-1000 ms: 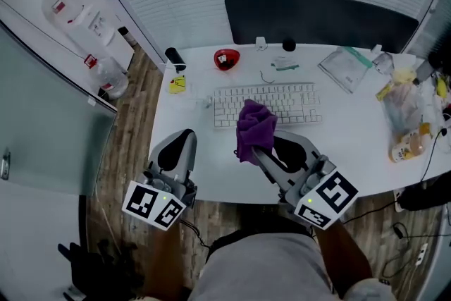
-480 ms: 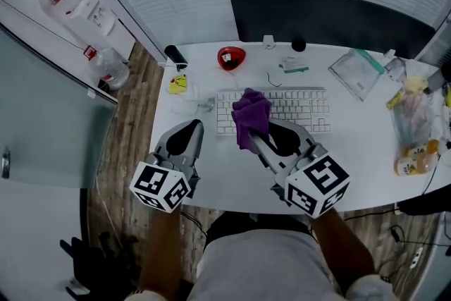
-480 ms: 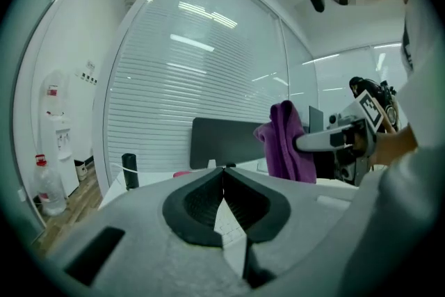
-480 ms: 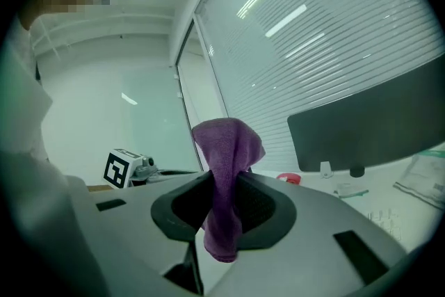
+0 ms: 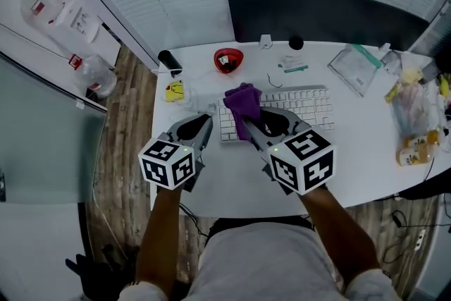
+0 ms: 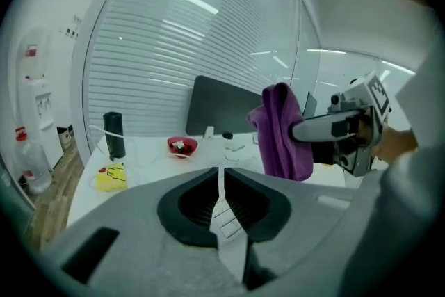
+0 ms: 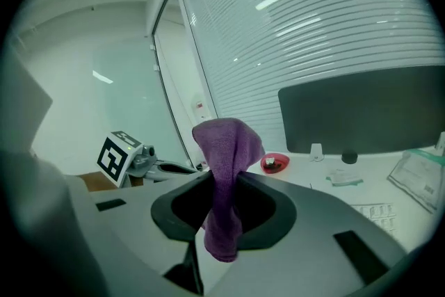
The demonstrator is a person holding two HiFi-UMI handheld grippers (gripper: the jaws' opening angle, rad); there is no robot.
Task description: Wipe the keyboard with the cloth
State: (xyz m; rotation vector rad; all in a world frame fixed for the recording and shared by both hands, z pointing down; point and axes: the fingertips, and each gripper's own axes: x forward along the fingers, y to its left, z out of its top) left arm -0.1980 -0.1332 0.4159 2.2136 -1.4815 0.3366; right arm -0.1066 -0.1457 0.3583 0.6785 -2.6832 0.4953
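Observation:
A white keyboard lies across the middle of the white desk. My right gripper is shut on a purple cloth, which bunches above the jaws and hangs below them over the keyboard's left end. In the right gripper view the cloth is pinched between the closed jaws, and a few keyboard keys show at the lower right. My left gripper is shut and empty, just left of the keyboard's left edge. In the left gripper view its tips meet, with the cloth to their right.
Behind the keyboard are a red dish, a black cylinder, a yellow item and a dark monitor. A clear plastic bag and packaged goods crowd the right end. A wooden floor lies left of the desk.
Both grippers have moved forward and down toward the keyboard. The cloth, still held by the right gripper, has shifted from the keyboard's middle to its left end.

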